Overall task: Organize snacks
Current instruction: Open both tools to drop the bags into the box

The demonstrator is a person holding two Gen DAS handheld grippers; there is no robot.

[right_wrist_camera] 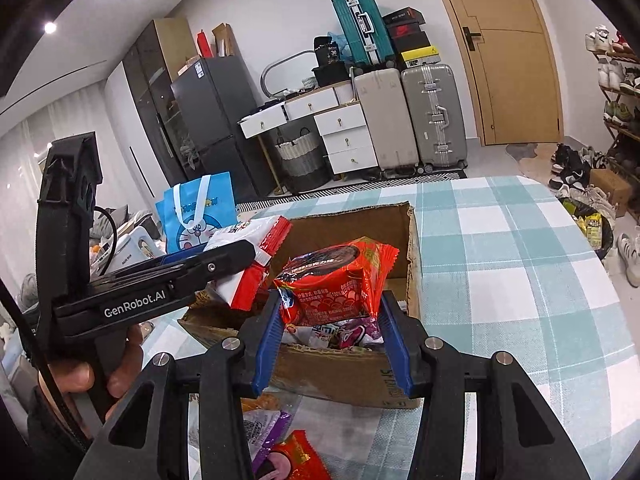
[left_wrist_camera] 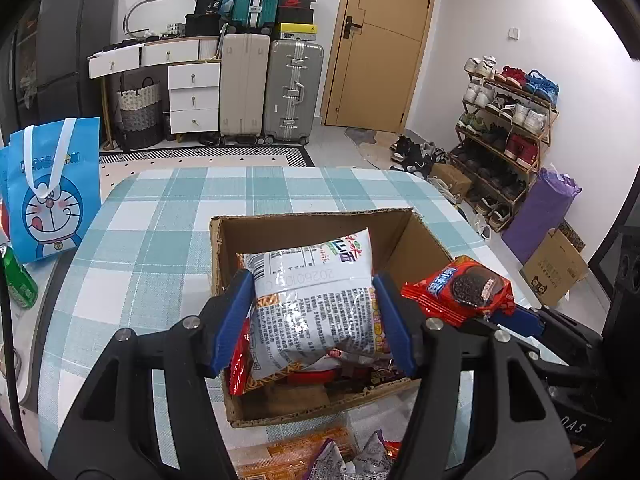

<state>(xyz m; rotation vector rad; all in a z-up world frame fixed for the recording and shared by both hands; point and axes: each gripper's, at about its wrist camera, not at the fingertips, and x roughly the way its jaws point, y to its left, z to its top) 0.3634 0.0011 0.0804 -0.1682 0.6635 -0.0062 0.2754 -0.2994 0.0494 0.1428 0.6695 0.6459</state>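
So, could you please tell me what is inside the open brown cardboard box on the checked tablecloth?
The cardboard box holds loose snack packets, red and purple ones showing. The white packet and red cookie packet held above it cover the rest.

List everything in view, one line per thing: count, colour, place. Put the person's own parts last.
cardboard box: one, brown, open, on the table, snacks inside
white packet: one, white with red edges, in the left tongs over the box
red cookie packet: one, red, in the right tongs over the box
loose snacks: several, red, purple and orange, on the table before the box
table: one, teal and white checked cloth
cartoon bag: one, blue, beside the table
green can: one, by the bag
suitcases: three, teal, beige, grey, by the door
shoe rack: one, full, at the wall
left tongs: blue pads, shut on the white packet
right tongs: blue pads, shut on the cookie packet
hand: one, holding the left tongs
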